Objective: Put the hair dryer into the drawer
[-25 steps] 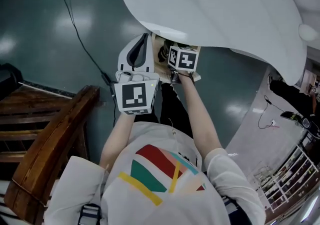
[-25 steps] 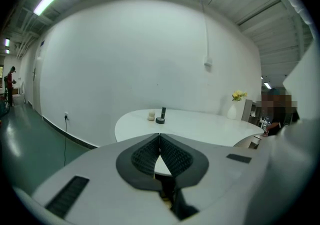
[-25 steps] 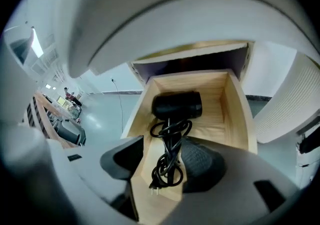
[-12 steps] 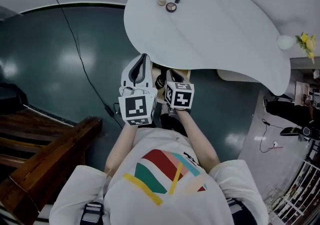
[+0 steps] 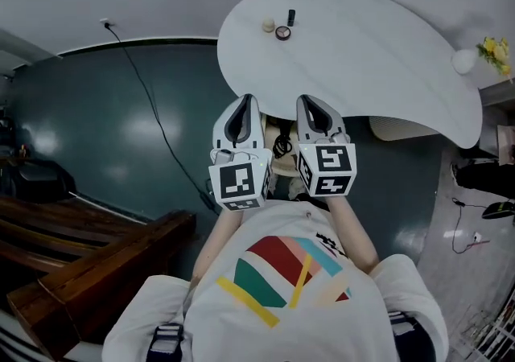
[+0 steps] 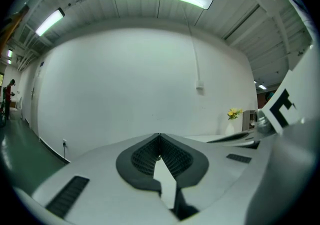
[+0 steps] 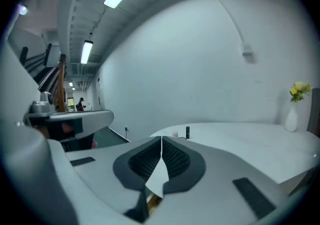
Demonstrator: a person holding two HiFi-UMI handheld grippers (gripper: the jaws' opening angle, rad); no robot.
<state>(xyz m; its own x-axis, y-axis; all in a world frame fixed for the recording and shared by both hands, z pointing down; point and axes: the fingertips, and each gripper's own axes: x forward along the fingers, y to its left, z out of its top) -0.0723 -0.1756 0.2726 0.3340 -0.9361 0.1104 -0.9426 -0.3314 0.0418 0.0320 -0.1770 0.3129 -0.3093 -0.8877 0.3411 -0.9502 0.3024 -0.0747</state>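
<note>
**Both jaws shut, nothing held**

L gripper (image 5: pixel 244 100) & R gripper (image 5: pixel 311 100) are side by side at the edge of the white desk (image 5: pixel 362 47). Jaws on both closed tip to tip, nothing btwn. Hair dryer (image 5: pixel 281 146): only a dark corded bit shows, in the open drawer (image 5: pixel 278 166) under the desk edge, btwn the grippers.

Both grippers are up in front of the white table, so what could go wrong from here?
1. The drawer under the table looks open, between the left gripper and the right gripper. The person may knock into it.
2. A black cable trails across the floor close to where the person stands, which is a trip risk.
</note>
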